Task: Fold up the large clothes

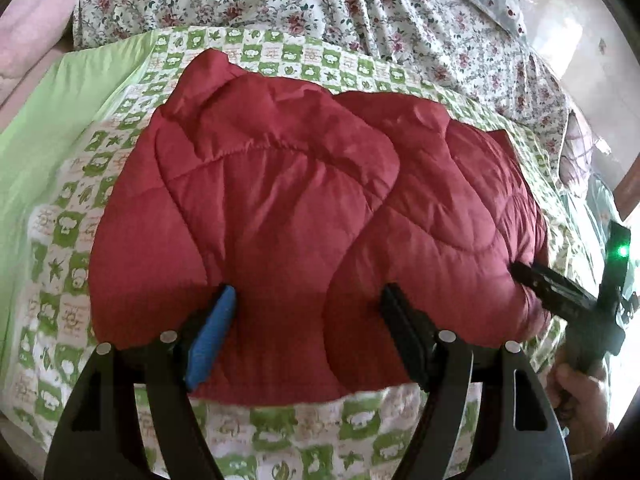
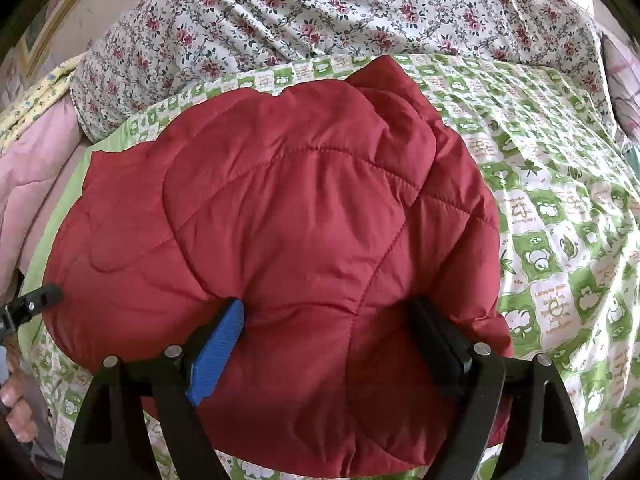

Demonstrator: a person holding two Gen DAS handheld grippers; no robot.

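Item: red quilted jacket (image 1: 288, 208), padded, lying on a green-and-white checked sheet (image 1: 72, 216) spread over a bed. Condition: already gathered into a thick, rounded bundle, with one padded panel lapped over another; no sleeve hangs loose in either view. Near edge faces the person.

Item: left gripper (image 1: 308, 320). Fingers spread wide and pressed into the near edge of the bundle, blue pad (image 1: 212, 336) on one side, black pad (image 1: 404, 328) on the other. Red fabric bulges between them; they straddle the padding and do not pinch it.

Item: right gripper (image 2: 336, 332). Same posture further along the same edge: blue pad (image 2: 218, 348) and black pad (image 2: 436, 332) set wide apart, sunk into the jacket, nothing clamped. From the left wrist view its black fingers meet the bundle's far right side.

Surroundings: floral bedcover (image 1: 320, 4) bunched behind the sheet; pink quilt (image 2: 36, 168) at the side.

Progress, as judged: the main folds appear done, since the garment sits as a compact block. What seems left is settling it, by pressing out the puffiness, squaring the edges, or possibly one more fold if a smaller parcel is wanted. The filling looks springy, so the laps may lift open once pressure is removed.
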